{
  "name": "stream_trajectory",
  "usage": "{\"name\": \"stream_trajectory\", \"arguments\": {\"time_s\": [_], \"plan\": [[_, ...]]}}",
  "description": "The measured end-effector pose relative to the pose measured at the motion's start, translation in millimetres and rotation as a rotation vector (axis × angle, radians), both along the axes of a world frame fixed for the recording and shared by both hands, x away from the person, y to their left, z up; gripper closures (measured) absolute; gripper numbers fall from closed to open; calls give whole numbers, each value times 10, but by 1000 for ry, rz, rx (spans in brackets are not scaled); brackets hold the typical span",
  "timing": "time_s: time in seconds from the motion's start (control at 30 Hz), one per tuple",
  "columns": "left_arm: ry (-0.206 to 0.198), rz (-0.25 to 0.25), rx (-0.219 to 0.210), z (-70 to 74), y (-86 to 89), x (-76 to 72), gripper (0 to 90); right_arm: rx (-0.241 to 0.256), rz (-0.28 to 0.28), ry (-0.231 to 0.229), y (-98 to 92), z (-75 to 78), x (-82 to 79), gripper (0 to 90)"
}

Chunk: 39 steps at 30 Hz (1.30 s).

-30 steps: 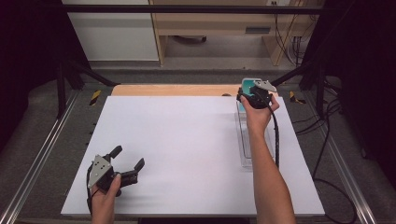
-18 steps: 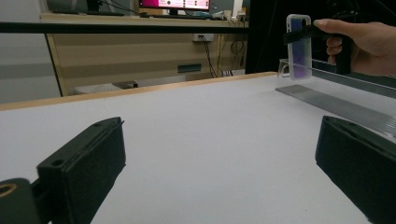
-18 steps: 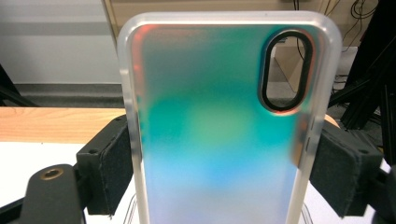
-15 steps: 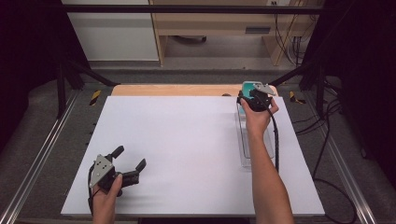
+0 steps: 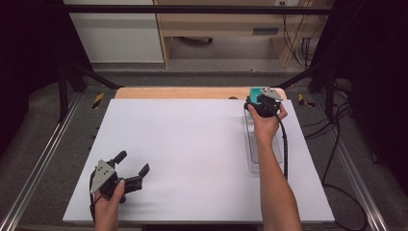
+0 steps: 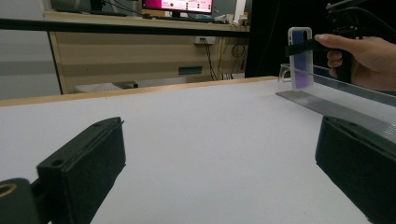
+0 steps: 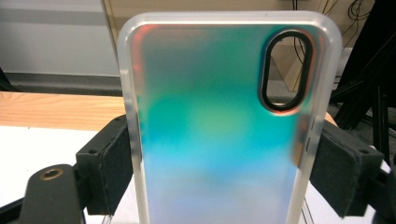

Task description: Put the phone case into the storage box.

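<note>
- Your right gripper [image 7: 219,177] is hiding the lower end of the phone case [image 7: 224,121], and the frame is cutting it off.
- You are clamping the case by both long edges, at the table's [image 5: 192,144] one o'clock, above the clear tray's [image 5: 262,161] far end.
- Its long axis is standing upright, camera cutout [image 7: 283,70] uppermost.
- Your left gripper [image 5: 131,168] is sitting wide open and empty at seven o'clock.

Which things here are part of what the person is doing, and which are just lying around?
Part of the job:
- phone case, clamped upright in the right gripper
- clear tray on the table's right side

Just there:
- left gripper, fingers open, holding nothing
- white table
- monitor and cables in the background
</note>
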<state>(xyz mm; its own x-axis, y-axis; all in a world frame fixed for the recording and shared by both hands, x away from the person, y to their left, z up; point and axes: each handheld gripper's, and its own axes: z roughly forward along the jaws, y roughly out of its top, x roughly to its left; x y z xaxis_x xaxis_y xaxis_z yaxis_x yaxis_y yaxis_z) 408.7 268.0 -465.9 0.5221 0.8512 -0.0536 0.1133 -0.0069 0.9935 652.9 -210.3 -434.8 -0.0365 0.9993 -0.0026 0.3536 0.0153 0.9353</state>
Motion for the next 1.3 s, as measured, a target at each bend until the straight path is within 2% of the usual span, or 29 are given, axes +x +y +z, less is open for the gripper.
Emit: {"name": "stream_trajectory", "arguments": {"time_s": [0.43,0.63,1.3], "plan": [[4,-8,-1,-7,-20,10,14,5,1,22,-4,-88,-3,173],[7,-9,4,-8,-23,9,13,8,-1,14,5,-81,13,173],[4,-14,0,-3,-33,13,14,-3,15,35,55,-108,14,170]]}}
